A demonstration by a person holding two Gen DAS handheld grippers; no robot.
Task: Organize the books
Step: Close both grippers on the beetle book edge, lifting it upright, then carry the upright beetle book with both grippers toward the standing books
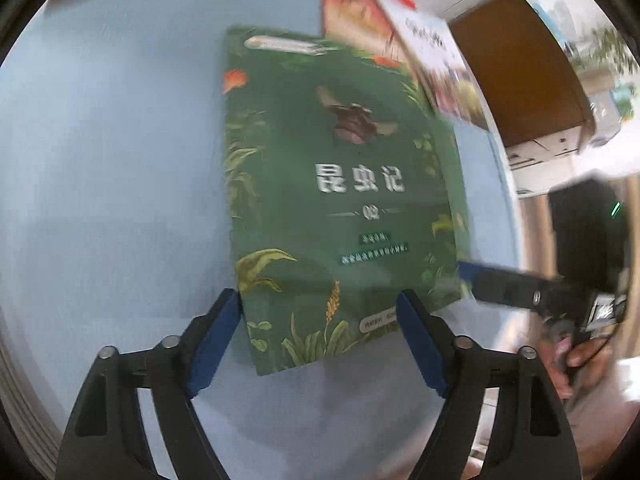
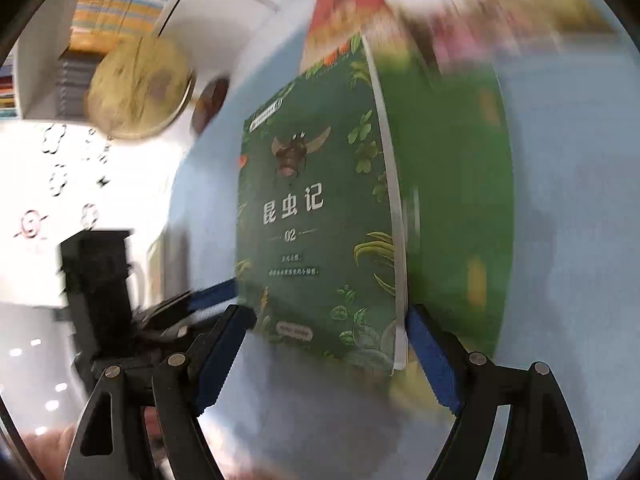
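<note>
The green book (image 1: 340, 184) is bracketed by the left gripper (image 1: 320, 336) and right gripper (image 2: 332, 354), jaws released, on the blue surface (image 1: 120, 160). Alignment is in hand; squaring against the neighbouring books (image 1: 360, 12) is judged next.

The green book (image 1: 340, 200) carries a leaf pattern, a brown beetle and white title characters, the book (image 1: 356, 8) behind it is red, the counter (image 1: 120, 160) is pale blue, and the gripper pads (image 1: 216, 340) are dark blue on black frames.
</note>
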